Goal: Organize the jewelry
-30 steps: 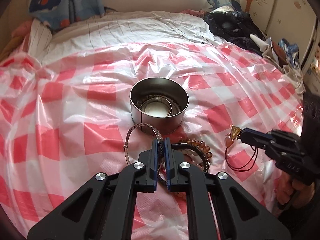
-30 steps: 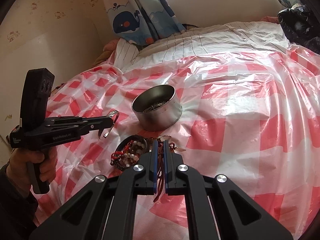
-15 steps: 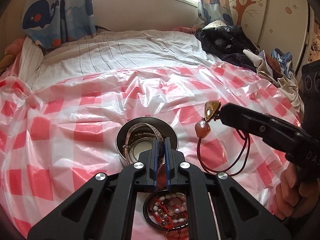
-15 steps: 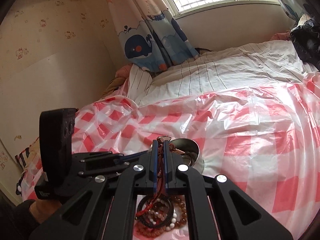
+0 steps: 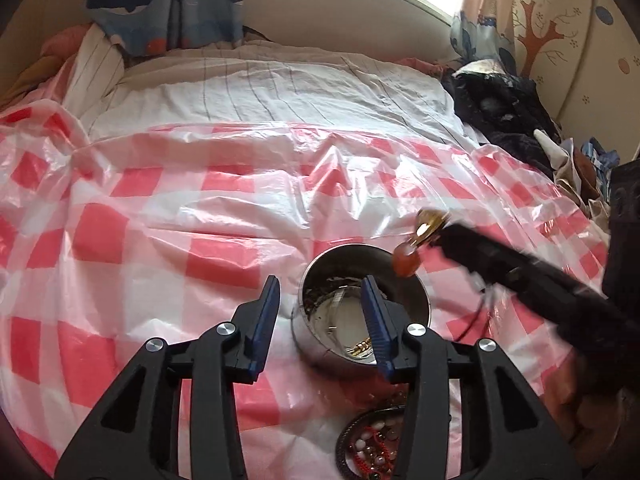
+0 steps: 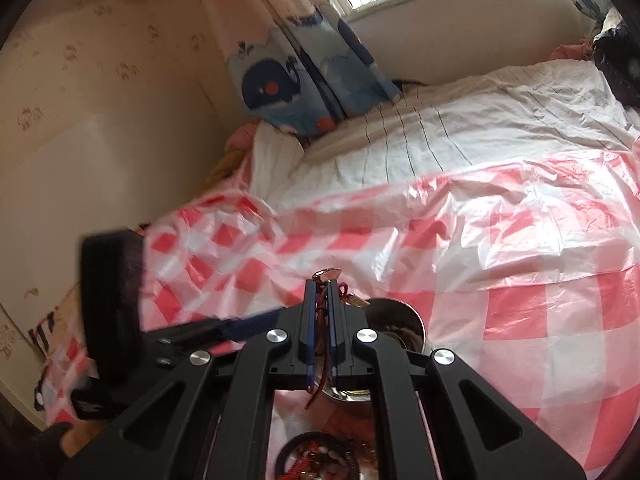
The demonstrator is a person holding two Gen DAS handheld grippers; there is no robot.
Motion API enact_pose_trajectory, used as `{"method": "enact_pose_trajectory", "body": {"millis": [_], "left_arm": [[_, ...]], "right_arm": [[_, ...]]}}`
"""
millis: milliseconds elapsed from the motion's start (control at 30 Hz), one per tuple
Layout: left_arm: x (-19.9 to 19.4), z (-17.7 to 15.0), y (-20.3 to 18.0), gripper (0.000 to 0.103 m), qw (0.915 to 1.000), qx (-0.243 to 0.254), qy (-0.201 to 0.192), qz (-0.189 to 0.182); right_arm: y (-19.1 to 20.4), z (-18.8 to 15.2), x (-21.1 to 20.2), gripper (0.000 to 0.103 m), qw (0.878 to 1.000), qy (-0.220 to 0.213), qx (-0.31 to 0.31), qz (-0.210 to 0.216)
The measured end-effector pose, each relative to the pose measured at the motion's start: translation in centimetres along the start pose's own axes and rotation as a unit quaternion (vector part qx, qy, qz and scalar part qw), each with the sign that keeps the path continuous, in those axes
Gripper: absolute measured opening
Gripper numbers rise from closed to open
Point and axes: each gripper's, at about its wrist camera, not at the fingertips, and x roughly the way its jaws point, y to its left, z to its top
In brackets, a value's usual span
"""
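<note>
A round steel tin (image 5: 416,294) stands on the red-checked plastic sheet (image 5: 200,216) with bangles and a gold piece inside. My left gripper (image 5: 322,300) is open and empty, just above the tin's near-left rim. My right gripper (image 6: 321,285) is shut on a red cord necklace (image 6: 318,344) with an amber pendant (image 5: 406,265). In the left wrist view the pendant hangs over the tin's far right rim. A pile of beaded bracelets (image 5: 374,446) lies near me, in front of the tin. The tin (image 6: 404,322) shows partly behind the right gripper's fingers.
The sheet covers a bed with a striped white quilt (image 5: 280,92) behind it. Dark clothes (image 5: 500,108) lie piled at the far right. A whale-print curtain (image 6: 296,76) hangs at the bed's head by the wall.
My left gripper has opened and the silver bangle it held is no longer in it. My right gripper has carried the pendant necklace over the tin's rim.
</note>
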Motion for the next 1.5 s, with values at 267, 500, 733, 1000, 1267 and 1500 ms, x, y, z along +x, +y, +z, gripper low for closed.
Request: {"method": "enact_pose_trajectory", "body": {"millis": [267, 500, 733, 1000, 1267, 1500], "left_arm": [[-3.2, -3.4, -1.1, 0.04, 0.998, 0.042, 0.043, 0.021], [-4.3, -9.5, -6.9, 0.04, 0.9833, 0.166, 0.069, 0.028], [-2.5, -10.6, -7.3, 0.032, 0.9815, 0.164, 0.096, 0.028], [-2.1, -10.3, -6.3, 0.004, 0.9824, 0.143, 0.118, 0.023], [-5.8, -7.5, -4.1, 0.004, 0.9958, 0.064, 0.05, -0.044], [-6.4, -6.4, -2.9, 0.004, 0.998, 0.036, 0.032, -0.04]], "right_arm": [[-0.3, -4.0, -2.9, 0.03, 0.997, 0.032, -0.032, -0.058], [-1.6, -10.7, -7.9, 0.031, 0.994, 0.063, -0.025, -0.084], [-2.2, -11.6, -7.7, 0.041, 0.995, 0.059, -0.002, -0.075], [-1.9, -11.7, -7.6, 0.041, 0.996, 0.055, -0.006, -0.073], [1.8, -11.3, -5.6, 0.041, 0.993, 0.064, -0.078, -0.054], [1.0, -10.9, -2.0, 0.025, 0.99, 0.113, -0.055, -0.056]]}}
